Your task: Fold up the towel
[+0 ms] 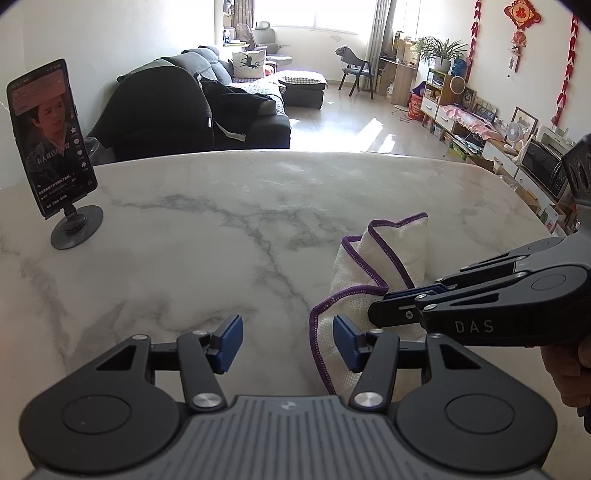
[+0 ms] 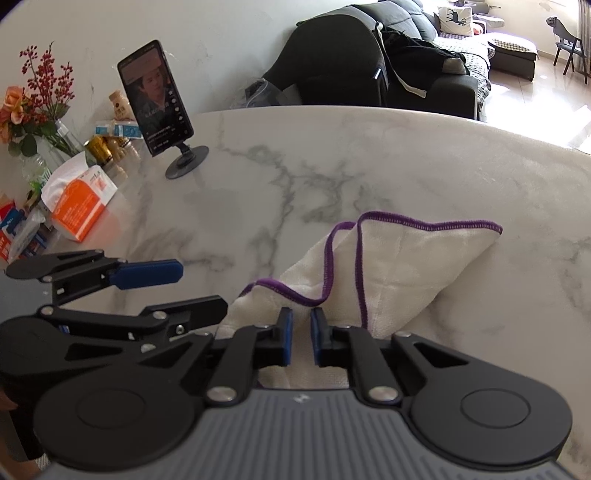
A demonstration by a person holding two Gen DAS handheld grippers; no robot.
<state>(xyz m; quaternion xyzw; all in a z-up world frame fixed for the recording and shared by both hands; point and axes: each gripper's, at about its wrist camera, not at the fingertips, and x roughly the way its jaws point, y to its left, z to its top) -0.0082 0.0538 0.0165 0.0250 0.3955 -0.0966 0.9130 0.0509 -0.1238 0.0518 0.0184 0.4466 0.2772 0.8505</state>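
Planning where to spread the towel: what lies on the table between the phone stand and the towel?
Nothing: bare marble table runs from the phone stand to the towel, clearest in the right wrist view.

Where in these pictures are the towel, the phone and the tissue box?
towel [image 2: 413,266]: right wrist view, on its white cloth inside the purple hem.
phone [image 1: 51,136]: left wrist view, middle of its screen.
tissue box [image 2: 79,212]: right wrist view, on its orange side.

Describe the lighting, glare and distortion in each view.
Left wrist view: the bright window is blown out, sunlight glares off the floor, and the white marble table edge bows from fisheye distortion. Right wrist view: softer light, glare only at the upper right; the white purple-edged towel is sharp.
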